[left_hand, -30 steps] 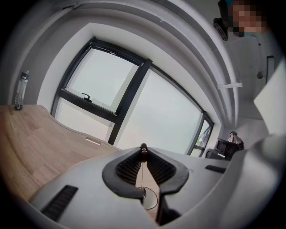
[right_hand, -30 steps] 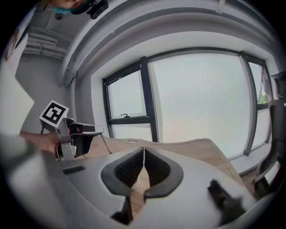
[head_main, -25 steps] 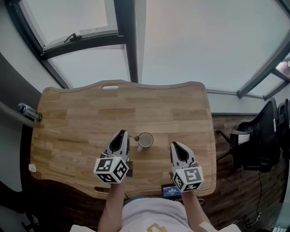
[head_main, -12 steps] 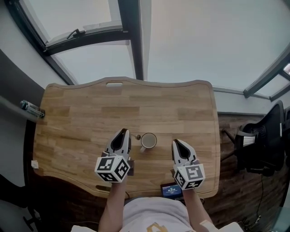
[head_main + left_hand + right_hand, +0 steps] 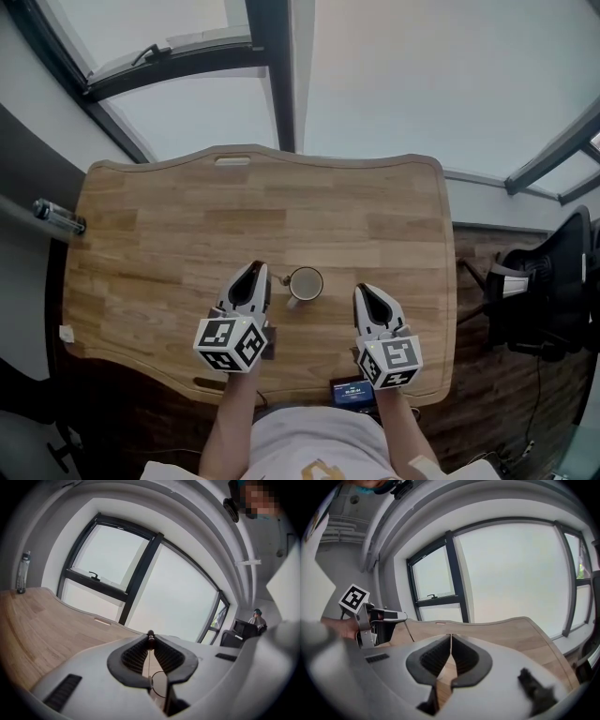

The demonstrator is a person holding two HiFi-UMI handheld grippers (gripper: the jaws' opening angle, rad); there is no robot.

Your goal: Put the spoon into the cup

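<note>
A white cup (image 5: 305, 283) stands on the wooden table (image 5: 169, 234), near its front edge. My left gripper (image 5: 260, 270) is just left of the cup and shut on a thin metal spoon (image 5: 150, 641). The spoon's dark tip pokes out past the jaws. In the right gripper view the spoon (image 5: 408, 631) slants down from the left gripper (image 5: 396, 616). My right gripper (image 5: 364, 292) hovers to the right of the cup. Its jaws (image 5: 451, 637) are shut with nothing between them.
A small device with a lit screen (image 5: 353, 392) lies at the table's front edge. A bottle (image 5: 52, 217) is at the left edge. A black office chair (image 5: 544, 291) stands to the right, and large windows lie beyond the table's far edge.
Both grippers have sunk slightly toward the table. They stay on either side of the cup, and the left one's hold on the spoon has not changed.
</note>
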